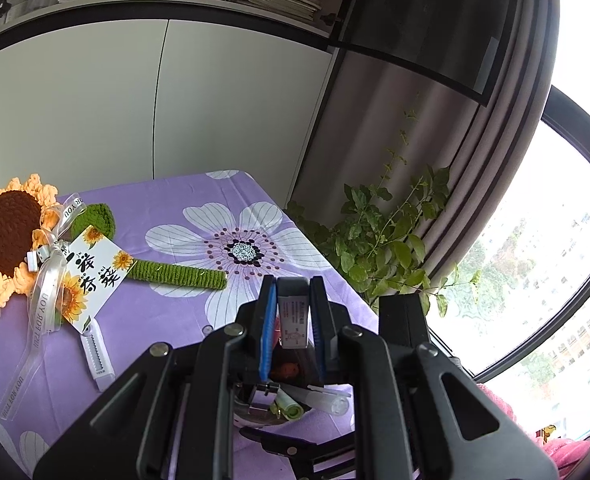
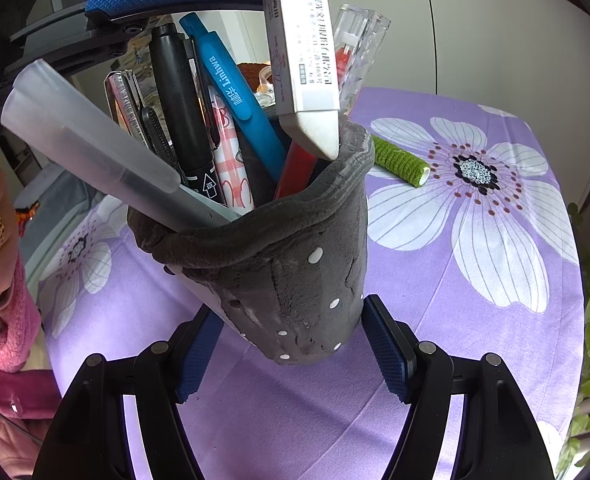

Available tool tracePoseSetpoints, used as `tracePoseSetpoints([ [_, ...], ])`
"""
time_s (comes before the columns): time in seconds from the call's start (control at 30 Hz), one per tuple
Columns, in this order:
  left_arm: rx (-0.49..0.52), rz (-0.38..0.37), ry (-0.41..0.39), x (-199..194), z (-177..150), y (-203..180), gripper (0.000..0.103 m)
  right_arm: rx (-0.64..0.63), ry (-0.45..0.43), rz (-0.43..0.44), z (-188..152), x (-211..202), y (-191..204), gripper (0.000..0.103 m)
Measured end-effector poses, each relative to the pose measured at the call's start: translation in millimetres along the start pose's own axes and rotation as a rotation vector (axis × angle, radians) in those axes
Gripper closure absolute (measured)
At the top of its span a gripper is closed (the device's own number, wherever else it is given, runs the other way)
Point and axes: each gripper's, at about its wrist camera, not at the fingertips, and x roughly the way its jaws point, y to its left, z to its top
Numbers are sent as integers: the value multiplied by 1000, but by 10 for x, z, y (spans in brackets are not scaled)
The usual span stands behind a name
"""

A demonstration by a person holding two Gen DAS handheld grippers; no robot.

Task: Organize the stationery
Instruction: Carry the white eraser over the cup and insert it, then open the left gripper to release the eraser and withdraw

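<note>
On the flowered purple cloth (image 2: pixel 435 320) the right gripper (image 2: pixel 291 356) clamps the grey pouch (image 2: pixel 295 272) of pens to steady it, while the left gripper (image 1: pixel 293 312) pinches an eraser (image 2: pixel 303 60), tip over its mouth, likely for dropping in.

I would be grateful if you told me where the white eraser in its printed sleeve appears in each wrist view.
Left wrist view: the white eraser sits low centre, clamped between the left gripper pads.
Right wrist view: it hangs at top centre, tip at the rim of the grey plush pen holder.
Shared landmark: the green crocheted stem on the purple cloth.
</note>
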Motion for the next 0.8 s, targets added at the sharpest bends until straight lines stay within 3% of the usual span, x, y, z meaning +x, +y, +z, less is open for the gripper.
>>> tracePoseSetpoints([
  [0.43, 45, 23, 10, -59, -65, -7, 88, -1, 1, -2, -3, 1, -5, 31],
  [0.8, 148, 58, 12, -63, -90, -113, 88, 0, 1, -1, 3, -5, 5, 31],
])
